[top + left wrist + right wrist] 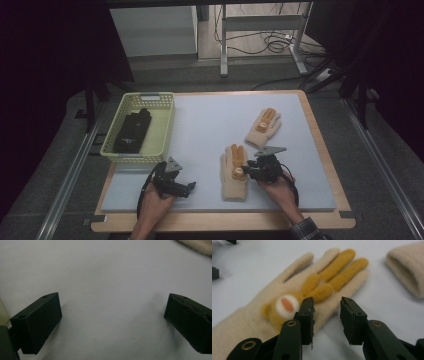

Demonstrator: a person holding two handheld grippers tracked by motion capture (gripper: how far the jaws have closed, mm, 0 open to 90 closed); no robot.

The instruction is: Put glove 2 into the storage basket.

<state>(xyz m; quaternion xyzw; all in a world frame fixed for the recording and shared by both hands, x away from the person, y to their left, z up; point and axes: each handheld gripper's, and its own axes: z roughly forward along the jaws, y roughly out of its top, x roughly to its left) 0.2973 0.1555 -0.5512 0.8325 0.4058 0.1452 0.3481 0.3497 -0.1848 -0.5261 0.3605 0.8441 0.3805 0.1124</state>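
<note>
Near glove (pixel 234 172), cream knit with orange fingers and a felt animal face on its back, lies flat on the pale grey mat (pixel 210 130) toward the front right, cuff toward the person; its mate, the far glove (pixel 263 127), lies well apart farther back. Right gripper (pixel 246 172) sits low at the near glove's right edge; in the right gripper view its jaws stand partly apart, one pad over the knit beside the felt face, the other over bare mat, nothing pinched yet. Left gripper (pixel 187 188) rests on the mat to the left, jaws wide apart and empty in its own view. Yellow basket (pixel 165 131) at the left rear already holds a black glove (pixel 132 131). Judgement: the step in hand is picking up the near glove. To do it well, the jaws should straddle the edge of the palm, press down into the soft knit and close on a full fold rather than on surface fuzz or the felt patch. A small white mark shows on the black glove; it is too small to read. No other writing seen.
</note>
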